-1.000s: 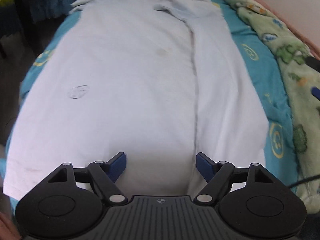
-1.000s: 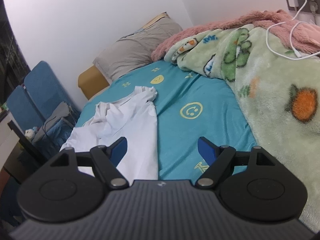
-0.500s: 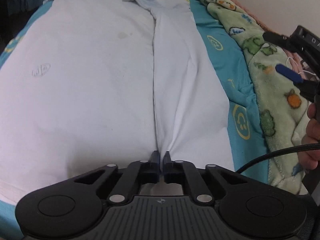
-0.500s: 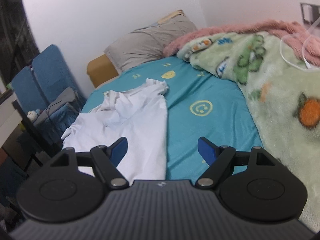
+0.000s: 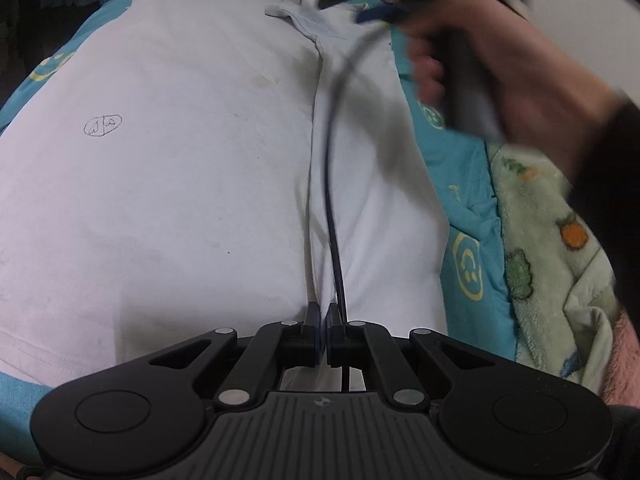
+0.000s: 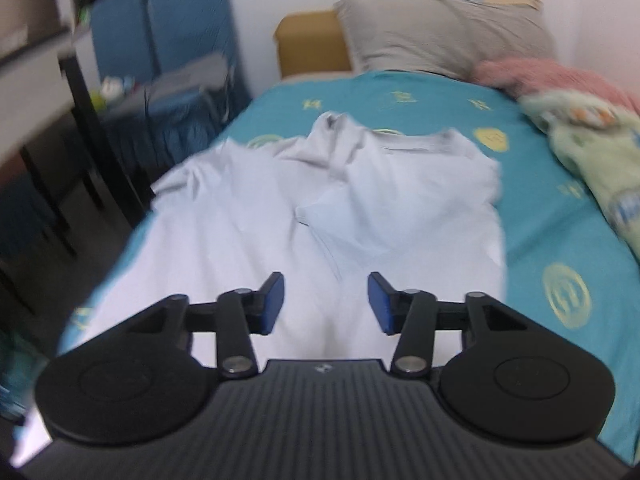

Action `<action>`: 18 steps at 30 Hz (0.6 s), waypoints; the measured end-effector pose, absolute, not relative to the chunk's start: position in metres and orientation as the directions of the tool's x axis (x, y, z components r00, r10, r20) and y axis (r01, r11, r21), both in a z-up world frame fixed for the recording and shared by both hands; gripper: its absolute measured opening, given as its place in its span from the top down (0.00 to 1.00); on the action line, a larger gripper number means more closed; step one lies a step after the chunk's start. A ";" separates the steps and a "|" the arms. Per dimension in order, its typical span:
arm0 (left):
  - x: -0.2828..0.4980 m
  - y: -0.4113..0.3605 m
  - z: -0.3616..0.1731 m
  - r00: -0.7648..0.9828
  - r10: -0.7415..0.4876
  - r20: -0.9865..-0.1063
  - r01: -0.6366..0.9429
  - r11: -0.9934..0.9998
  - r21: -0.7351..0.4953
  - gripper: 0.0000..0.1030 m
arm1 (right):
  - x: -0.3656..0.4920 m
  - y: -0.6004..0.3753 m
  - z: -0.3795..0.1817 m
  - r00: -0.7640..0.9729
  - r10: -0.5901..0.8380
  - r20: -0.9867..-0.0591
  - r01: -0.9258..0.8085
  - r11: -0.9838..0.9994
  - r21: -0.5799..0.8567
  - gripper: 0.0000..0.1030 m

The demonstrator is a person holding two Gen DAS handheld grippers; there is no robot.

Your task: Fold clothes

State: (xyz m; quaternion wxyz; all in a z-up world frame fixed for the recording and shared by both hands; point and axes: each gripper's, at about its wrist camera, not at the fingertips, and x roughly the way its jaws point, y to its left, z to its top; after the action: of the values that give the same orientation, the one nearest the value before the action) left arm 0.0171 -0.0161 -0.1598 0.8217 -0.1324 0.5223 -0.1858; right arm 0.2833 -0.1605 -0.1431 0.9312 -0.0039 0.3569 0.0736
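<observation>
1. A bed (image 6: pixel 560 216) with a teal sheet that has yellow smiley faces fills the room, and a grey pillow (image 6: pixel 444 32) lies at its far end by a white wall.
2. A green fluffy blanket (image 5: pixel 552 240) is bunched up along one side of the bed.
3. A white shirt (image 5: pixel 160 168) lies spread flat on the sheet, with one long side folded over on top of it.
4. The left gripper (image 5: pixel 321 322) is pinched tight on the near edge of the shirt, right where the folded edge ends.
5. The right gripper (image 6: pixel 326 300) hangs over the shirt near the collar end. Its jaws are closing, half apart, with cloth below them but nothing pinched.
6. A hand (image 5: pixel 500 60) holds that right gripper, and a black cable (image 5: pixel 332 184) trails from it across the shirt.
</observation>
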 end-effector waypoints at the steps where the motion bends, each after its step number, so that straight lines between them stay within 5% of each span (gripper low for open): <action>1: 0.018 -0.018 -0.162 0.385 -0.442 -0.810 0.169 0.897 -0.409 0.97 | 0.300 -0.149 -0.152 0.727 0.103 -0.679 -0.152 0.988 -0.012 0.66; 12: 0.027 -0.020 -0.171 0.351 -0.468 -0.811 0.203 0.883 -0.423 0.97 | 0.392 -0.112 -0.213 0.767 -0.080 -0.637 -0.115 0.959 -0.259 0.68; 18: 0.027 -0.016 -0.171 0.341 -0.492 -0.801 0.187 0.871 -0.455 0.97 | 0.396 -0.119 -0.215 0.783 -0.053 -0.620 -0.100 0.973 -0.209 0.90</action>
State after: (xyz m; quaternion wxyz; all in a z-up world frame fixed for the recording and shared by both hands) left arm 0.0267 -0.0161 -0.1707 0.8063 -0.1426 0.5340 -0.2105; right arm 0.3963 -0.1194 -0.2147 0.9369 -0.1159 0.3295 0.0124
